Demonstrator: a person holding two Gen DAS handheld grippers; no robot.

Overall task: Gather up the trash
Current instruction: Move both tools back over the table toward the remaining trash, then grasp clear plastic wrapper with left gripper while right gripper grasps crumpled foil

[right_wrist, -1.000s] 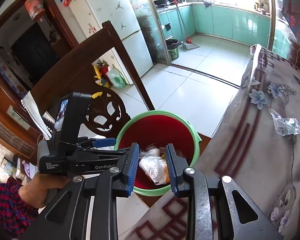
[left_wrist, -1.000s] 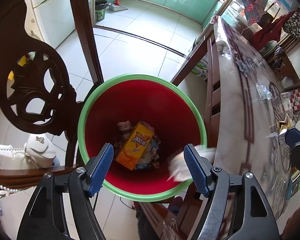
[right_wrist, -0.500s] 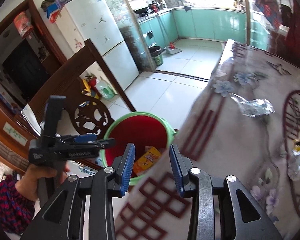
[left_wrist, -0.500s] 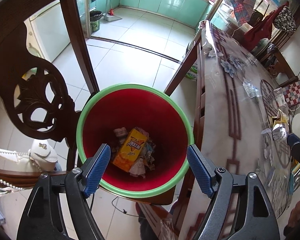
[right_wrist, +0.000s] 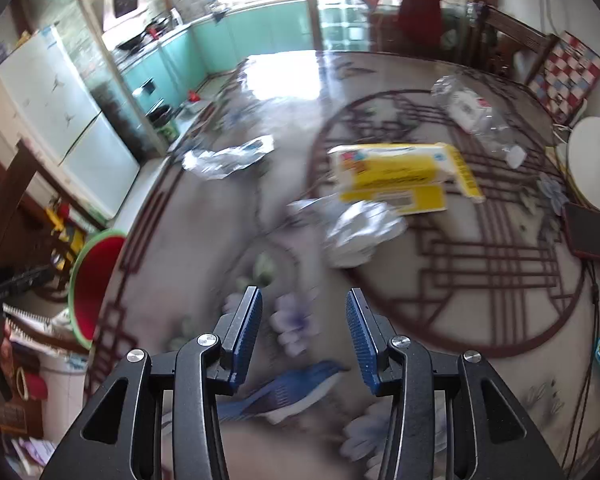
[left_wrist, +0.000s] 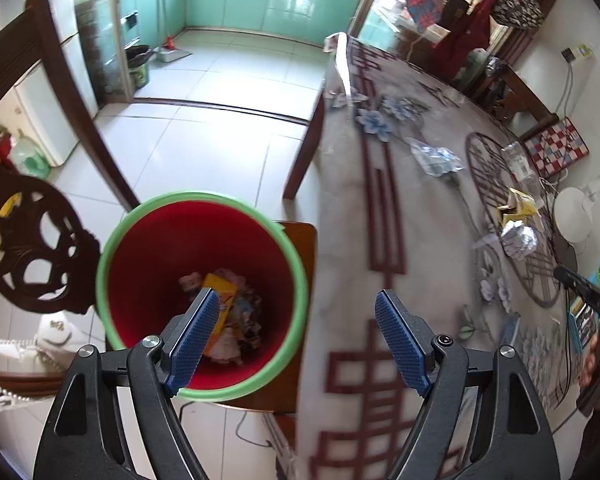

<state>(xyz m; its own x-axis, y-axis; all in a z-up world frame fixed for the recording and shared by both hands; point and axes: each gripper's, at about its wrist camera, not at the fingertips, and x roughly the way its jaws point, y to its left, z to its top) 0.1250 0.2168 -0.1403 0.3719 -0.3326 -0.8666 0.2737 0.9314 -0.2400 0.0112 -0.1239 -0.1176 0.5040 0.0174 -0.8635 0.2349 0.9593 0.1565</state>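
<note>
Empty, parted right gripper [right_wrist: 303, 336] above table [right_wrist: 480, 288], crumpled wrapper [right_wrist: 362, 234] ahead.

left wrist view: high up, looks steeply down over the table [left_wrist: 380, 208] edge, into the bin [left_wrist: 204, 216] beside it
right wrist view: low and near over the table [right_wrist: 480, 264], faces across it to the kitchen, blurred
shared: table top, yellow box [right_wrist: 400, 180] [left_wrist: 518, 206], foil wad [right_wrist: 360, 232] [left_wrist: 518, 236], bin [right_wrist: 94, 276] at left edge
</note>
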